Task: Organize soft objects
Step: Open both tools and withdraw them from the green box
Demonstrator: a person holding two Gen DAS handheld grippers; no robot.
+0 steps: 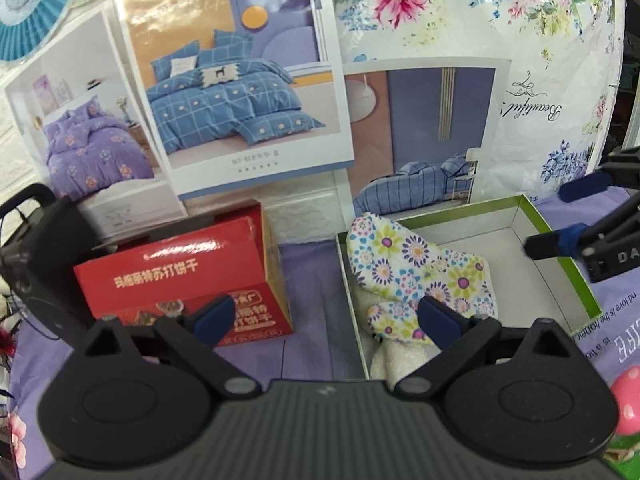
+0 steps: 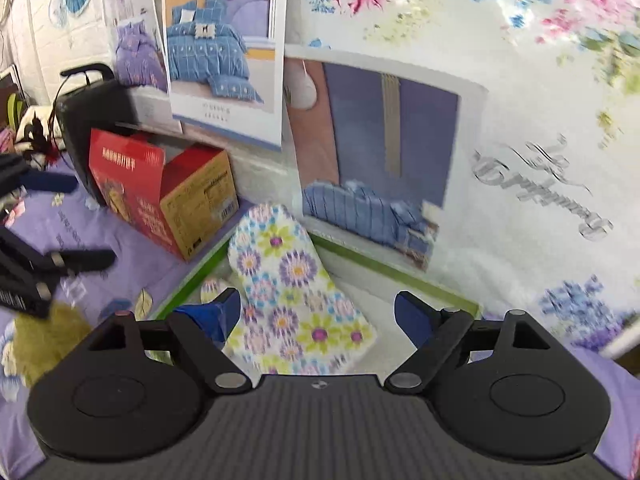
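Floral soft slippers [image 1: 416, 268] lie in the left part of a shallow green-rimmed box [image 1: 560, 240], the upper one leaning on the box's far left corner. They also show in the right wrist view [image 2: 288, 288]. My left gripper [image 1: 326, 316] is open and empty, its right finger over the box's near left edge by the lower slipper. My right gripper [image 2: 318, 314] is open and empty, hovering over the box just above the slipper; it shows at the right edge of the left wrist view [image 1: 568, 216].
A red biscuit carton [image 1: 188, 280] stands left of the box, with a black speaker [image 2: 92, 120] behind it. Bedding posters [image 1: 240, 80] and a floral plastic sheet [image 1: 500, 32] cover the wall. A purple printed cloth [image 1: 312, 304] covers the table. A pink toy [image 1: 628, 396] is at the right.
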